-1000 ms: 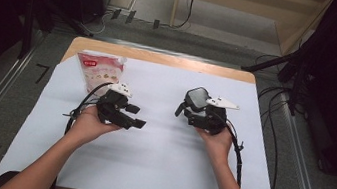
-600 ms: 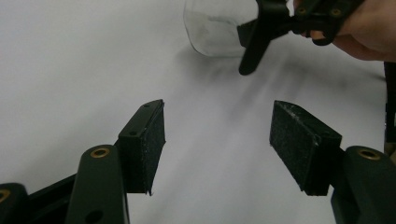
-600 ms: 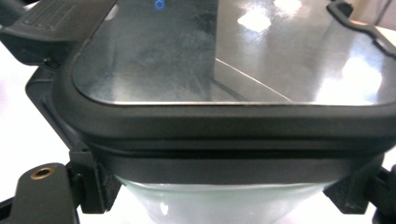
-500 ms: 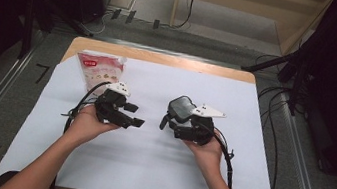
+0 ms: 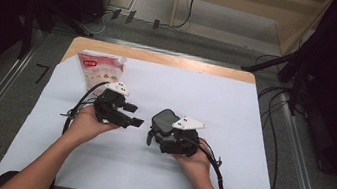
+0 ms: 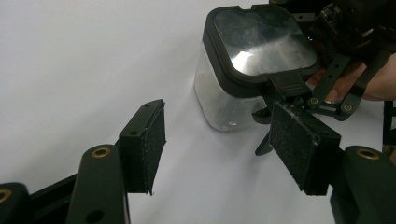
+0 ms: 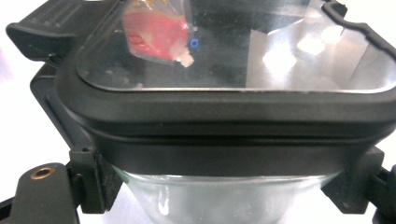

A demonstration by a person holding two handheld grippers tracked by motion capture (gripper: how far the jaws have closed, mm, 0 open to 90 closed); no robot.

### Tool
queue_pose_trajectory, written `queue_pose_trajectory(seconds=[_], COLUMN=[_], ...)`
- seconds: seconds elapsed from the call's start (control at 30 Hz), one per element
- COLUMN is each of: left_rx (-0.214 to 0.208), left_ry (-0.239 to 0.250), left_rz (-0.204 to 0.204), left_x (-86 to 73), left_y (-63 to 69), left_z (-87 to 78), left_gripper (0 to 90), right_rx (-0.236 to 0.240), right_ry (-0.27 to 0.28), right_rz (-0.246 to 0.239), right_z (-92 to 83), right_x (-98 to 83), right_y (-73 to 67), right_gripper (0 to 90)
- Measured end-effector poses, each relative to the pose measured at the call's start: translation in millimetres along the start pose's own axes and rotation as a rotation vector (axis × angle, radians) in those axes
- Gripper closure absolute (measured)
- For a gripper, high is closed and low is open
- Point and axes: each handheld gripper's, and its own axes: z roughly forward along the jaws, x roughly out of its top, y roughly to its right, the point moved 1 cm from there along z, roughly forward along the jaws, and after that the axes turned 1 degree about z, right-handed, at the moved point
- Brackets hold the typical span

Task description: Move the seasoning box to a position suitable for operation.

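Note:
A clear square container with a black lid (image 5: 165, 121) sits at the middle of the white table, and my right gripper (image 5: 159, 127) is shut on it from the right. In the right gripper view the container (image 7: 224, 70) spans the frame with a jaw pressed to each side. My left gripper (image 5: 136, 115) lies in the left hand just left of the container, open, with nothing between its pads (image 6: 152, 140). In the left gripper view the container (image 6: 233, 84) stands just ahead of the jaws, to the right.
A red-and-white snack pouch (image 5: 100, 69) stands at the back left of the table (image 5: 251, 137), behind the left hand. Cables trail from both grippers toward the front edge. A wooden frame (image 5: 250, 5) and dark equipment stand beyond the table.
My right gripper has carried the container leftward and a little down, from the right half of the table to right beside the left gripper. The left gripper has stayed put.

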Motion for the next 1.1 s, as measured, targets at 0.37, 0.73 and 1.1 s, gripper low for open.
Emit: queue_pose_trajectory(seconds=[0.37, 0.73, 1.1], left_rx=[-0.011, -0.030, -0.043], left_ry=[0.006, 0.029, 0.001], left_rz=[0.011, 0.000, -0.014], left_x=[0.4, 1.0, 5.9], left_y=[3.3, 1.1, 7.4], left_z=[2.9, -3.7, -11.6], left_gripper=[37.4, 40.2, 59.4], right_rx=[-0.004, 0.038, 0.063], right_ry=[0.009, -0.047, -0.033], right_rz=[-0.008, 0.026, 0.075], right_z=[-0.9, -18.4, -63.3], right_x=[-6.6, -4.0, -8.4], right_y=[-1.8, 2.5, 16.6], right_gripper=[15.0, 15.3, 31.5])
